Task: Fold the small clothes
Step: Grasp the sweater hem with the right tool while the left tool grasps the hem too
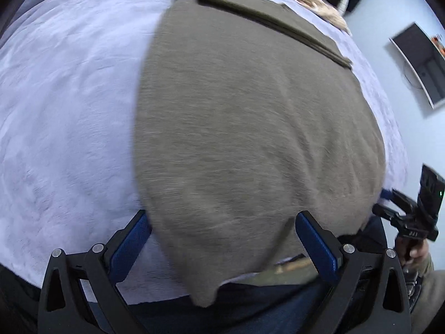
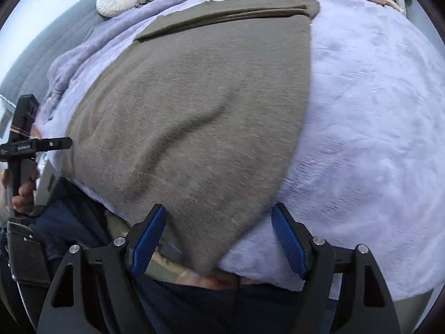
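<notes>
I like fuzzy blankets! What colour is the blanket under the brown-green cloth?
Pale lilac, a light purple. The blanket shows best in the right wrist view, spread under the cloth.

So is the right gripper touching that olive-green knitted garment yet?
Cannot tell. In the right wrist view the open right gripper straddles the olive-green knitted garment's corner; any gap is hidden.

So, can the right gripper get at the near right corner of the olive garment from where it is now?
Probably yes. The right gripper is open, and the olive garment's near corner hangs off the lilac blanket between its fingers, with nothing covering it.
</notes>
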`<state>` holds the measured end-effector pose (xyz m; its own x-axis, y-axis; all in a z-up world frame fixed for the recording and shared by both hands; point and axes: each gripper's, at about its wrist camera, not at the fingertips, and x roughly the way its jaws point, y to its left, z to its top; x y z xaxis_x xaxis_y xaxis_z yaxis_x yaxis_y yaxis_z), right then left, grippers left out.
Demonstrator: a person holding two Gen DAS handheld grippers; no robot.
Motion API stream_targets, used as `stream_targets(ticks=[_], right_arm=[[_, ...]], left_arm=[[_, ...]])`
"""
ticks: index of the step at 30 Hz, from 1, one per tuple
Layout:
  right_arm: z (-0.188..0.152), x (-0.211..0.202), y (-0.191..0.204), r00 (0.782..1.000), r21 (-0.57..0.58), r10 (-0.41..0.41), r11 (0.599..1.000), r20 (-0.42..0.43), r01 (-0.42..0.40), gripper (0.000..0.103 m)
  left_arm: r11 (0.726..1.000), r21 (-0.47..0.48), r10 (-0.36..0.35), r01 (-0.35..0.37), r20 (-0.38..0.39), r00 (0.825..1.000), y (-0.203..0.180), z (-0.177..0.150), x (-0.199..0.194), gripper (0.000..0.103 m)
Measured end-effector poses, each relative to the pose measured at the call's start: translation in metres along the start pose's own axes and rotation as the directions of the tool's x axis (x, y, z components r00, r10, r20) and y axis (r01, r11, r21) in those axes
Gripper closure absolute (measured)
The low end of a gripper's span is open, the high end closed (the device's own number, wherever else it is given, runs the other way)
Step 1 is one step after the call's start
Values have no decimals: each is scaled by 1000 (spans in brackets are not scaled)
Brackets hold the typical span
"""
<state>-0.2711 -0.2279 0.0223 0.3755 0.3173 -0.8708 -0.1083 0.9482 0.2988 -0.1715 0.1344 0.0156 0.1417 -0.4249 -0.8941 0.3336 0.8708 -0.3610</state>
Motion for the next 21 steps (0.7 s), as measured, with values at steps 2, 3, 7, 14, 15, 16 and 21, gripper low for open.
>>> stream_targets(ticks=[2, 3, 7, 14, 15, 16, 21], right_arm=[[3, 5, 4, 1000, -17, 18, 1000, 4, -18, 22], [0, 7, 6, 1000, -15, 24, 1000, 8, -24, 23], [-4, 4, -6, 998, 37, 59, 997, 30, -61, 35], [-8, 4, -13, 984, 94, 173, 980, 42, -176, 58], [-9, 8, -18, 980, 123, 195, 972, 45, -200, 57], [-8, 10, -21, 976, 143, 210, 966, 50, -215, 56], [1, 8, -3, 982, 85, 186, 979, 36, -188, 90]], left_arm=[[1000, 20, -2, 2, -2, 1000, -8, -3, 3, 1], [1000, 20, -12, 12, 4, 1000, -14, 0, 7, 1], [1000, 7, -23, 23, 41, 999, -23, 8, 9, 6], [998, 18, -67, 66, 70, 995, -11, 3, 5, 12], [996, 13, -92, 92, 58, 994, -5, 0, 5, 8], [996, 10, -87, 86, 63, 994, -4, 1, 6, 8], [999, 34, 6, -9, 93, 996, -14, 2, -3, 53]])
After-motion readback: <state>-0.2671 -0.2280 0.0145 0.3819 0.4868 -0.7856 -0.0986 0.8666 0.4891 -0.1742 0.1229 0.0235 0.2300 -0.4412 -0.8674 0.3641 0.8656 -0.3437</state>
